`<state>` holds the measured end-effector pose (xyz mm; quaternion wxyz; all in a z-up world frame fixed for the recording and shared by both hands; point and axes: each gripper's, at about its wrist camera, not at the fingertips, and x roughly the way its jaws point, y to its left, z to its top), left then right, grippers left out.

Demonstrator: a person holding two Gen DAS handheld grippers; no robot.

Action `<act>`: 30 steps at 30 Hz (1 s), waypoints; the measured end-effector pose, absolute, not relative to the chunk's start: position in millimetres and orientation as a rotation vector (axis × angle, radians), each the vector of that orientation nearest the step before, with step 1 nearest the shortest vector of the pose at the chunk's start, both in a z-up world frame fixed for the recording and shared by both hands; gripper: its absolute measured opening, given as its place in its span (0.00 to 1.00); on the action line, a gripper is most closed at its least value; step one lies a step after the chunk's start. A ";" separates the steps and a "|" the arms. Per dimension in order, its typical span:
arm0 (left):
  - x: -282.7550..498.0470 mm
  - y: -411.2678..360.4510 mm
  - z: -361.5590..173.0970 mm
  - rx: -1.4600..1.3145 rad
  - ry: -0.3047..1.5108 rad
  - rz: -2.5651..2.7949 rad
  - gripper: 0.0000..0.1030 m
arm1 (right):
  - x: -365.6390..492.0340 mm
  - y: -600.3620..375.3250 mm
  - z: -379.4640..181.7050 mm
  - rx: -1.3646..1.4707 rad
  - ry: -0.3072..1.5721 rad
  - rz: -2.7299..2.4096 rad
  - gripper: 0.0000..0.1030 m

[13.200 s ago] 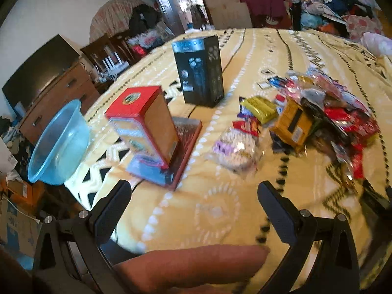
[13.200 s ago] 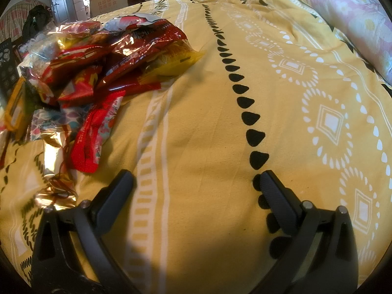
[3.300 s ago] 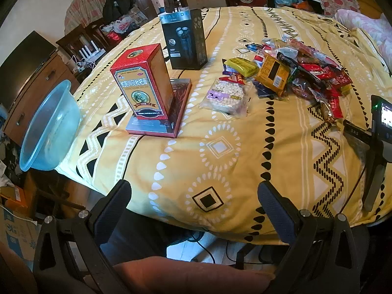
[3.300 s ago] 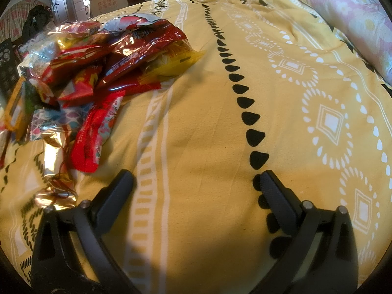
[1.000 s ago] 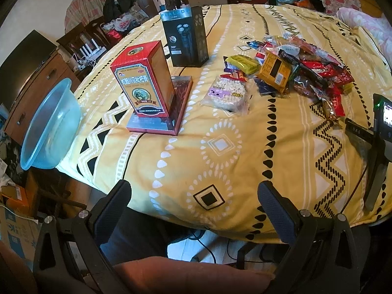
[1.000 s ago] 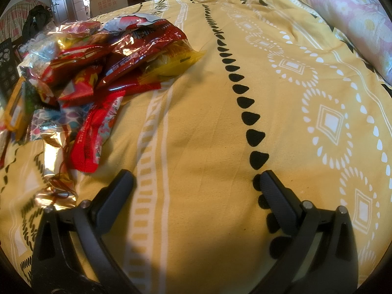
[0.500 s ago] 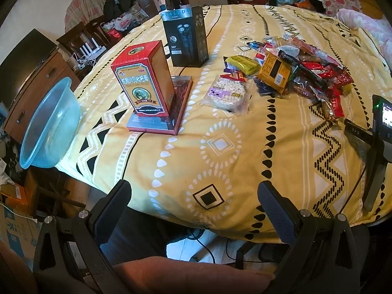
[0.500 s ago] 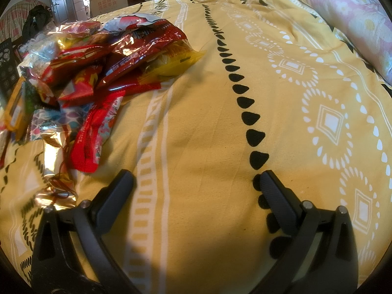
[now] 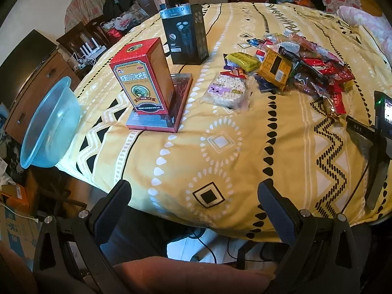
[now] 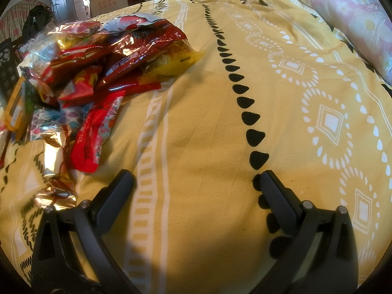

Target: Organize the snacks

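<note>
My left gripper [image 9: 193, 196] hangs off the near edge of the bed, its fingers [image 9: 115, 203] spread wide with nothing between them. Beyond them the yellow patterned bedspread [image 9: 220, 147] carries everything. A red box [image 9: 142, 80] stands upright on a flat dark red box [image 9: 166, 107], and behind those a tall black box [image 9: 186, 34] stands on its own. To the right of the red box lies a clear bag of pale puffed pieces [image 9: 227, 89], and past it the snack pile [image 9: 301, 66], a heap of red, yellow and foil wrappers spread toward the right side of the bed. A pale blue plastic basin [image 9: 49, 127] sits tilted at the bed's left edge, apart from the snacks.

My right gripper [image 10: 196, 183] rests low over the bedspread [image 10: 208, 122], fingers [image 10: 276, 196] wide apart and holding nothing. The snack pile [image 10: 103, 61] lies ahead and to the left of it, a red packet [image 10: 95, 134] nearest my left finger but not touching it. A pink floral pillow [image 10: 355, 17] lies at the far right.
</note>
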<state>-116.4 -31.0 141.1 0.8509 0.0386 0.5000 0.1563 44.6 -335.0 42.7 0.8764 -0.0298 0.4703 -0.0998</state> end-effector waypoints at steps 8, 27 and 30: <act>-115.9 -30.6 139.7 0.081 1.056 0.331 1.00 | 44.6 -335.0 42.7 -0.062 0.981 -0.208 1.00; -117.0 -30.5 137.6 0.093 1.059 0.334 1.00 | 44.7 -335.0 42.6 -0.062 0.981 -0.208 1.00; -116.1 -31.8 138.5 0.097 1.054 0.334 1.00 | 44.1 -334.6 42.8 -0.062 0.981 -0.208 1.00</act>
